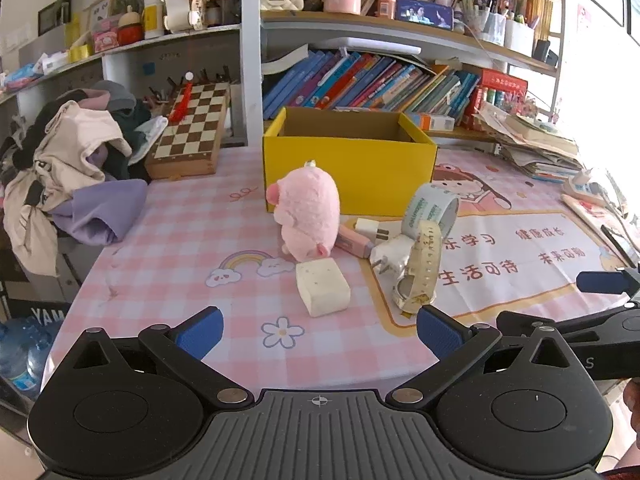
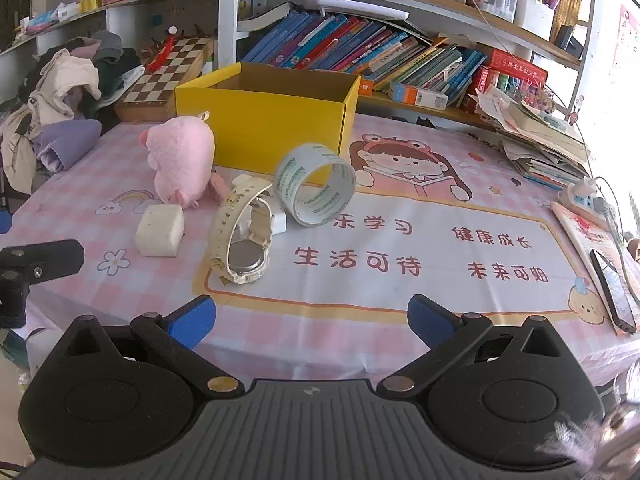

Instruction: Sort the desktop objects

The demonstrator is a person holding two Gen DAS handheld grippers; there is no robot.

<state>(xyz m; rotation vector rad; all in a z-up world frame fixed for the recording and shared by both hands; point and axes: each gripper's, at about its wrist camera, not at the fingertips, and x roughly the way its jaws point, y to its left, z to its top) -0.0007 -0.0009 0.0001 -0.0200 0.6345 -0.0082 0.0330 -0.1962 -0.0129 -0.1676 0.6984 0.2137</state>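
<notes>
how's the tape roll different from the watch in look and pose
The tape roll is a wide, pale clear-green ring with printed lettering; the watch is cream, its strap punched with holes.
The tape roll is one plain open hoop; the watch carries a round metal case back in its loop.
The tape roll sits nearer the yellow box; the watch sits nearer the grippers.
Both stand on edge on the table.

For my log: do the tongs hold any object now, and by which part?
Nothing is held. Left tongs and right tongs are both open and empty.
</notes>
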